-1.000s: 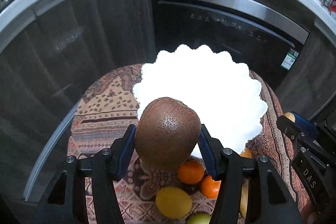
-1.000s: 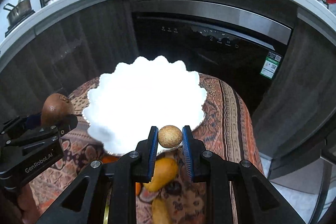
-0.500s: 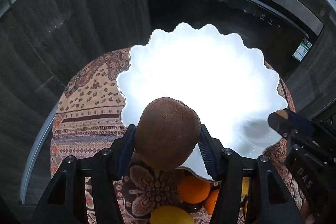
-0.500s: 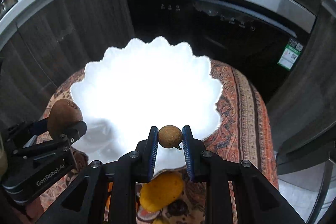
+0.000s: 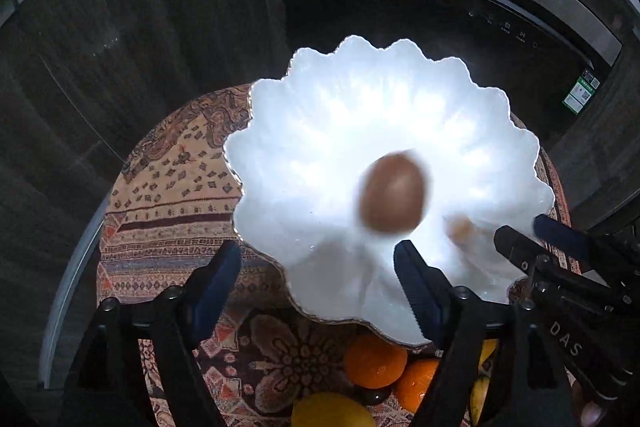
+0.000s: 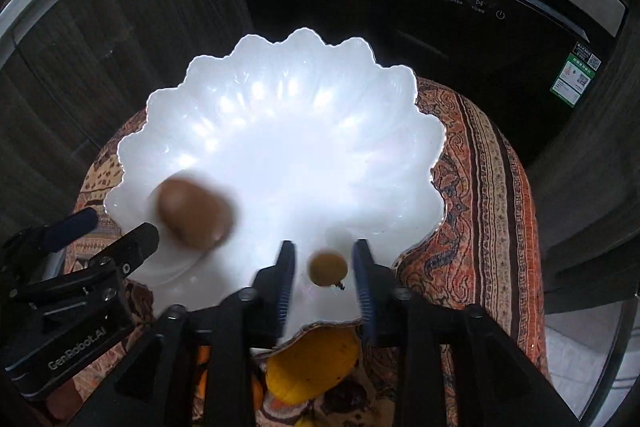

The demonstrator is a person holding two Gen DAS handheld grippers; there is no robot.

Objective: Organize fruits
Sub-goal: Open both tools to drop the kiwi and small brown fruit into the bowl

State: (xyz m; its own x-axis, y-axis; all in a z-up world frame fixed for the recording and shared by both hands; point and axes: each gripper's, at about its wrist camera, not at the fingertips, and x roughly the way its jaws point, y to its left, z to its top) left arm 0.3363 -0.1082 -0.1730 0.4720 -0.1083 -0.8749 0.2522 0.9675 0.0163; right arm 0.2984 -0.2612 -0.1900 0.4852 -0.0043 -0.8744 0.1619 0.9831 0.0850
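While both tongs tilt steeply down over the scalloped white bowl [image 6: 280, 99], the left tongs [image 5: 318, 281] are opening, kiwi [image 5: 394, 201] blurred, centre frame; the right tongs [image 6: 323, 277] are opening, longan [image 6: 328, 269] loose between them.

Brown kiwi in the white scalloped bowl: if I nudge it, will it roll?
Probably yes. The brown egg-shaped kiwi is rounded and already motion-blurred on the glossy white scalloped bowl, so it likely rolls, perhaps wobbling. The bowl's raised rim should contain it.

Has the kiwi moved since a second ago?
Yes. The kiwi left the opening left gripper and now lies blurred inside the white bowl, beyond its near rim.
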